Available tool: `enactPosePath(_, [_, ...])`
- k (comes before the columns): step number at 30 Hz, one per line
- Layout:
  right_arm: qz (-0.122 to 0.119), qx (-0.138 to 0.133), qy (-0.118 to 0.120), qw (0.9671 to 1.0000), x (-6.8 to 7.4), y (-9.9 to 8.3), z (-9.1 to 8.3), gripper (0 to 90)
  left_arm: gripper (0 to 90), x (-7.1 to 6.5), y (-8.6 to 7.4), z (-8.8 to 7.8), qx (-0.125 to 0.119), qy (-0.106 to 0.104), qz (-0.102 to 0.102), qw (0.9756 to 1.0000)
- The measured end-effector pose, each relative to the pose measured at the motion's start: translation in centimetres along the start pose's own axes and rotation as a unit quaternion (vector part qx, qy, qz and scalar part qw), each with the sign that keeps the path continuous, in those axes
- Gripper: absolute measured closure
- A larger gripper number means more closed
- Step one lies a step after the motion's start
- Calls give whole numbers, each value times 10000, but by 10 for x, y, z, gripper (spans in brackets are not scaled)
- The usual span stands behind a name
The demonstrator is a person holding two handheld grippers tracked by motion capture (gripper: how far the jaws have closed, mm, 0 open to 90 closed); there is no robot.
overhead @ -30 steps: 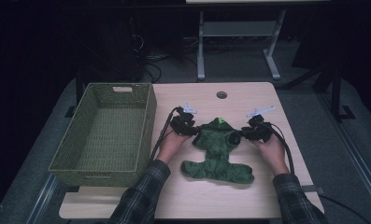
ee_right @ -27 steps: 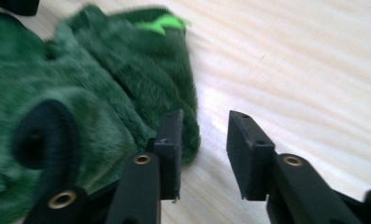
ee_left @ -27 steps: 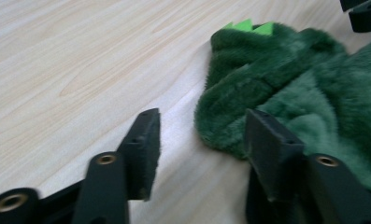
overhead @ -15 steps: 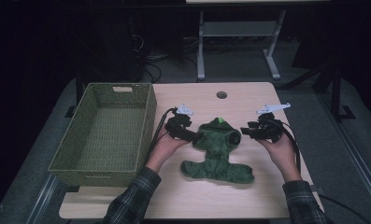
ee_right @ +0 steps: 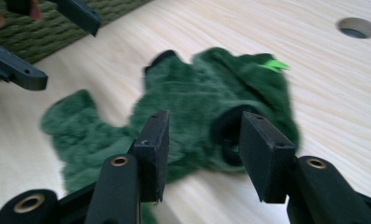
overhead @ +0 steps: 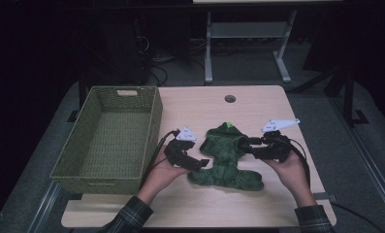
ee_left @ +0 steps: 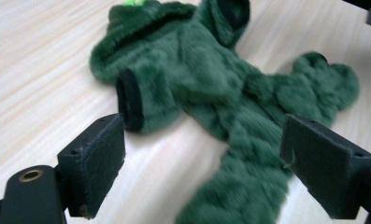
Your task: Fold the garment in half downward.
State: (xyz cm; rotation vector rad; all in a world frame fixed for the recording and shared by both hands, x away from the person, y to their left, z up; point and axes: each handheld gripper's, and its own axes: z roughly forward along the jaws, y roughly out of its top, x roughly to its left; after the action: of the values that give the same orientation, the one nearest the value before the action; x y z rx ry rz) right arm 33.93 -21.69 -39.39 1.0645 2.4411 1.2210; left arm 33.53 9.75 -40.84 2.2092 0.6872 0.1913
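Garment: green fleece suit (overhead: 227, 158) lies flat on the table (overhead: 258, 104), right of the basket (overhead: 110, 136).
Left gripper (overhead: 201, 164): jaws just opened wide, sleeve free.
Right gripper (overhead: 247, 145): jaws part-open, having just widened, clear of the sleeve cuff.
Advice: fold sleeves inward before moving it.

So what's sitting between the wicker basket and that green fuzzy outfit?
In the high view, the left gripper and its hand lie between basket and green garment.

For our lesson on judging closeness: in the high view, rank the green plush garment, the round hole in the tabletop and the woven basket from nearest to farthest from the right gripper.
1. Green plush garment: just left of the right gripper.
2. Round hole: behind it, toward the table's far edge.
3. Woven basket: at the table's far left.
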Motion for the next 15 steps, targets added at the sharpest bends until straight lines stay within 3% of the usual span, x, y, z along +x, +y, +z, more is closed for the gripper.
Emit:
enactPosePath(4, [-91, 7, 180, 9998, 15, -2, 6, 536, 133, -11, -14, -7, -72, -4, -11, 10000])
enactPosePath(7, [-217, 42, 315, 9993, 26, 0, 11, 563, 132, -20, -26, -9, -101, 115, 30, 9999])
enactPosePath(15, [-506, 21, 739, 9960, 56, 3, 28, 674, 128, -37, -63, -11, 84, 177, -79, 9998])
